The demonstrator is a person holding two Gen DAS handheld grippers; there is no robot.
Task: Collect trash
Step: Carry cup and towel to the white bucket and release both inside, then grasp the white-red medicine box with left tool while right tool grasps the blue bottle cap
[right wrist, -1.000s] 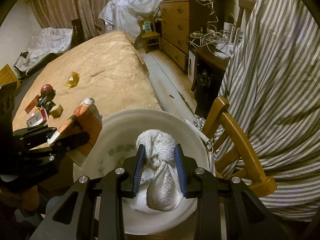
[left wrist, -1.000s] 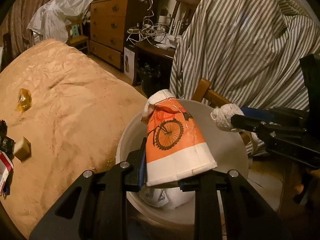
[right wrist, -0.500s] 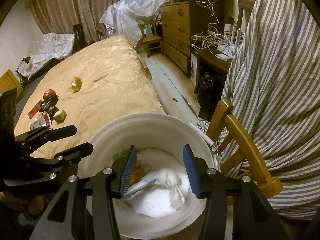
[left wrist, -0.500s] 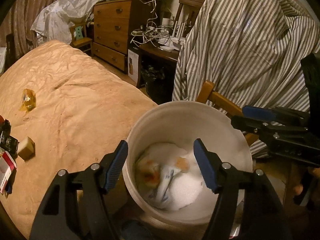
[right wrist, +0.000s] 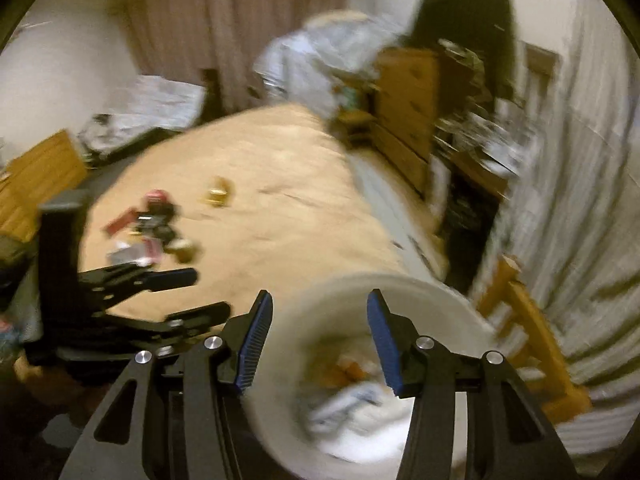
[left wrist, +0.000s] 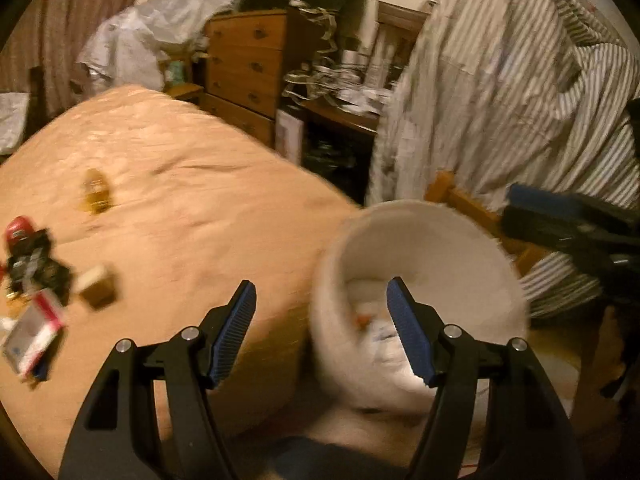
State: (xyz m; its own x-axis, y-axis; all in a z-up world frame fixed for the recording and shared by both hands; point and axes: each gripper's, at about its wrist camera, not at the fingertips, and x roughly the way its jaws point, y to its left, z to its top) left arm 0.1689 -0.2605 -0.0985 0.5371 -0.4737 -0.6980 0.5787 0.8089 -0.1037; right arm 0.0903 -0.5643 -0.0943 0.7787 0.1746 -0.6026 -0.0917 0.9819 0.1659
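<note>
My left tool (left wrist: 320, 334) stands with its jaws wide apart and nothing between the pads, straddling the near rim of the white bucket (left wrist: 420, 240). My right tool (right wrist: 318, 344) has just been opening its jaws a little further; they are moderately spread and empty, also above the bucket (right wrist: 400, 292). Both views are smeared by motion, so I read small details loosely. Down in the bucket lies a heap of white trash (right wrist: 352, 396) with orange bits among it. The rest of the trash sits on the tan bed (left wrist: 180, 200), well apart from the bucket: a yellowish wrapper (left wrist: 95, 194) further up the cover, and a cluster near the left edge with a red-topped dark thing (left wrist: 24, 248), a small tan block (left wrist: 98, 290) and what looks like a red and white pack (left wrist: 34, 332). A wooden chair (right wrist: 528, 340) stands just beside the bucket, draped with striped cloth (left wrist: 520, 80). A wooden dresser (left wrist: 248, 68) stands beyond the bed.
</note>
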